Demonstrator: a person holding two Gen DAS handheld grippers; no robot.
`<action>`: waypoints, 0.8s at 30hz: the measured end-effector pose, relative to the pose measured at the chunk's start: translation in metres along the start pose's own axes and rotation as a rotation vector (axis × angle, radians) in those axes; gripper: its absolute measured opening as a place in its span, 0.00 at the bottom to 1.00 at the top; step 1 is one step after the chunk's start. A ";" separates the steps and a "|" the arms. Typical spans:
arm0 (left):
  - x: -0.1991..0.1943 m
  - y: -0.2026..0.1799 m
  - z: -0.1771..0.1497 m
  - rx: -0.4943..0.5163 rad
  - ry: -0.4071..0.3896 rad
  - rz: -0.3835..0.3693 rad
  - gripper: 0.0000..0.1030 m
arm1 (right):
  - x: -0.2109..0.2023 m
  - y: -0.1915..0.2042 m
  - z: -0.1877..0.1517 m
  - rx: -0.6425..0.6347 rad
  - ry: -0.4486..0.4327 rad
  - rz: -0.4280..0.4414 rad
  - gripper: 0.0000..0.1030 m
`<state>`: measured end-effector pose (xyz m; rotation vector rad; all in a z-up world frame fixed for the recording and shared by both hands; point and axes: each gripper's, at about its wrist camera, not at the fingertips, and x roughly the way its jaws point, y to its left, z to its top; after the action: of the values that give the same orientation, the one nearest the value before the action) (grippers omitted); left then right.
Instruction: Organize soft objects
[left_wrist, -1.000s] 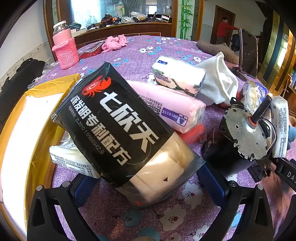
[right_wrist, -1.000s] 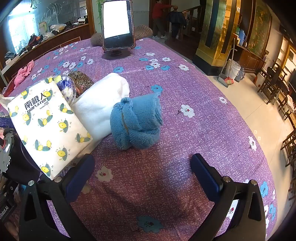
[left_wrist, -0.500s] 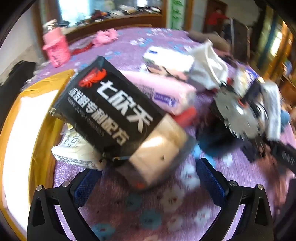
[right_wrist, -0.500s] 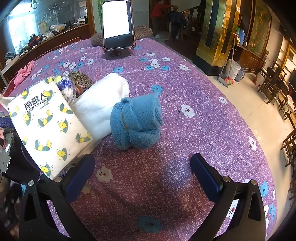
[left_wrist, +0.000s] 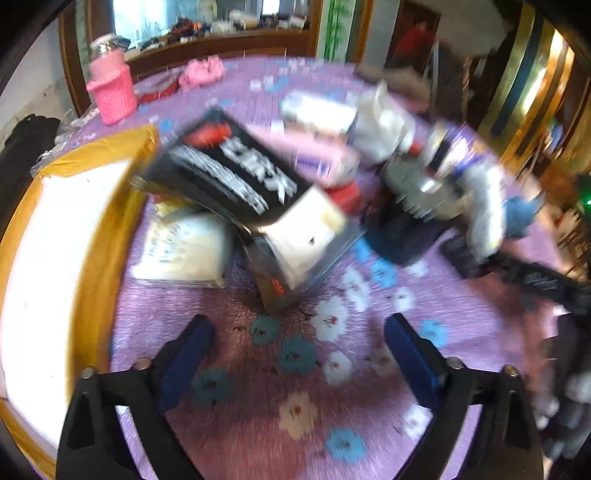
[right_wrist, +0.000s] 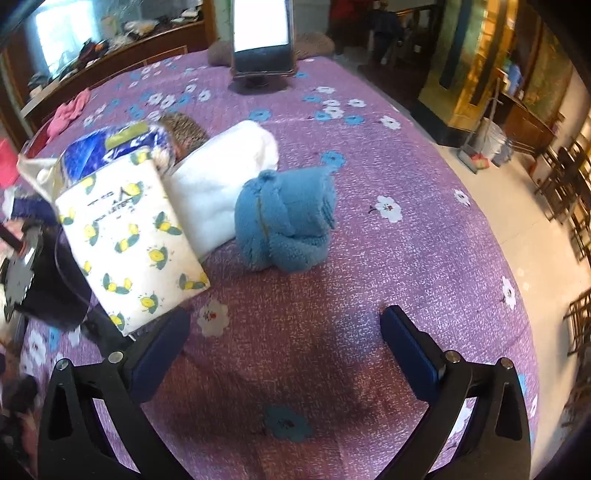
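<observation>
The left gripper (left_wrist: 297, 332) hangs over the purple flower-printed cloth (left_wrist: 332, 387) with nothing between its blue-padded fingers (left_wrist: 184, 350); its jaws have just been closing a little yet stand wide. Ahead of it, apart from the pads, a glossy black plastic pack with white Chinese lettering and a red crab mark (left_wrist: 236, 181) lies tilted, its long axis running from the yellow-rimmed white tray (left_wrist: 122, 199) at the table's left edge down toward the gripper, its clear end showing beige tissue. It leans on a cream soft pack (left_wrist: 184, 251); a pink wrapped pack (left_wrist: 314, 155) lies behind. The lettering is blurred.

The right gripper (right_wrist: 282, 332) is also wide open and empty. Beyond it rests a rolled blue fleece towel (right_wrist: 284, 221), touching a folded white fluffy towel (right_wrist: 221, 184), beside a white lemon-print tissue pack (right_wrist: 129, 243).
</observation>
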<state>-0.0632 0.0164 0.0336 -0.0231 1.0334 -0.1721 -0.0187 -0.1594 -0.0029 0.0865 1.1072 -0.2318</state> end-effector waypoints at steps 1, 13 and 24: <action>-0.015 0.004 -0.001 0.000 -0.038 -0.038 0.90 | 0.000 0.000 0.000 -0.003 -0.005 0.004 1.00; -0.156 0.076 -0.021 0.013 -0.424 0.043 0.93 | -0.085 -0.011 0.023 -0.102 -0.149 -0.036 0.97; -0.092 0.058 0.013 -0.007 -0.280 -0.018 0.91 | -0.114 -0.010 0.027 0.051 -0.249 0.405 1.00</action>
<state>-0.0901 0.0864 0.1129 -0.0616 0.7550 -0.1761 -0.0457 -0.1579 0.1120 0.3158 0.8154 0.0907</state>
